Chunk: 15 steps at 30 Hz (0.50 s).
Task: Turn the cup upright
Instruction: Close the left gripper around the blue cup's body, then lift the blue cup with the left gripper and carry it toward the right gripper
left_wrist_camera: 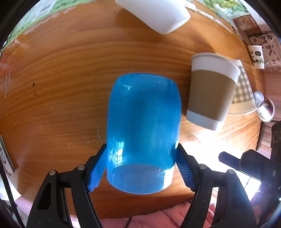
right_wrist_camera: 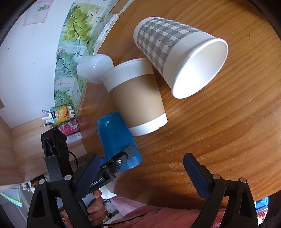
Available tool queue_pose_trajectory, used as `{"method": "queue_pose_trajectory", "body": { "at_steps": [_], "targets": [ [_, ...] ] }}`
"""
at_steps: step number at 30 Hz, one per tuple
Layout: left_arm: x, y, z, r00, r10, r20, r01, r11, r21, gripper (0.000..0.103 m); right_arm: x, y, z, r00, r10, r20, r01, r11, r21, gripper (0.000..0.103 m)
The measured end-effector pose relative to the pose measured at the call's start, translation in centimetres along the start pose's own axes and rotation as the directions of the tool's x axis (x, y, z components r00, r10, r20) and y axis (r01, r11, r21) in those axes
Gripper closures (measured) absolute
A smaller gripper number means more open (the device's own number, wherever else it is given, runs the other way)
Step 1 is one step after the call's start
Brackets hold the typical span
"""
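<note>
A translucent blue cup (left_wrist_camera: 143, 126) stands upside down on the round wooden table (left_wrist_camera: 61, 79), its closed base up and its mouth on the wood. My left gripper (left_wrist_camera: 140, 168) has its blue pads (left_wrist_camera: 97, 170) against the cup's lower sides, shut on it. The cup also shows in the right wrist view (right_wrist_camera: 116, 138), partly behind the left gripper's finger. My right gripper (right_wrist_camera: 140, 175) is open and empty above bare wood near the table's front edge.
A brown-sleeved white paper cup (right_wrist_camera: 137, 98) stands upside down right of the blue cup. A grey checked paper cup (right_wrist_camera: 179, 56) lies on its side beyond it. A white plastic cup (left_wrist_camera: 154, 14) lies farther back. Boxes and cans (right_wrist_camera: 68, 119) sit off the table's left.
</note>
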<state>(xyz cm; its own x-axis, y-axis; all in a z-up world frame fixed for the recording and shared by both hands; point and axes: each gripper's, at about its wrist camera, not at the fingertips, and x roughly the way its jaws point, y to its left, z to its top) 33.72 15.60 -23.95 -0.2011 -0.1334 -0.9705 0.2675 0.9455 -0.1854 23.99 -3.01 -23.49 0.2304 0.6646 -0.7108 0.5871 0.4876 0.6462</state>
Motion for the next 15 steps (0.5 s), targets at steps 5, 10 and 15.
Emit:
{"method": "queue_pose_trajectory", "body": {
  "at_steps": [5,10,15],
  "targets": [
    [-0.3,-1.0,-1.3,1.000,-0.005,0.012,0.005,1.000,-0.011,0.026,-1.5,-0.7,-0.9,1.000,0.004,-0.006,-0.004,1.000,-0.025,0.007],
    [-0.7,-2.6,-2.9,0.999,0.000,0.032,0.001,1.000,-0.010,0.026,-3.1,-1.9,-2.0,1.000,0.010,-0.004,-0.010,0.999,-0.036,0.007],
    [-0.4,-4.2,-5.3,0.999,-0.025,0.040,0.025,1.000,-0.017,0.027,-5.0,-3.6,-3.3,1.000,0.026,-0.003,-0.026,0.999,-0.036,0.007]
  ]
}}
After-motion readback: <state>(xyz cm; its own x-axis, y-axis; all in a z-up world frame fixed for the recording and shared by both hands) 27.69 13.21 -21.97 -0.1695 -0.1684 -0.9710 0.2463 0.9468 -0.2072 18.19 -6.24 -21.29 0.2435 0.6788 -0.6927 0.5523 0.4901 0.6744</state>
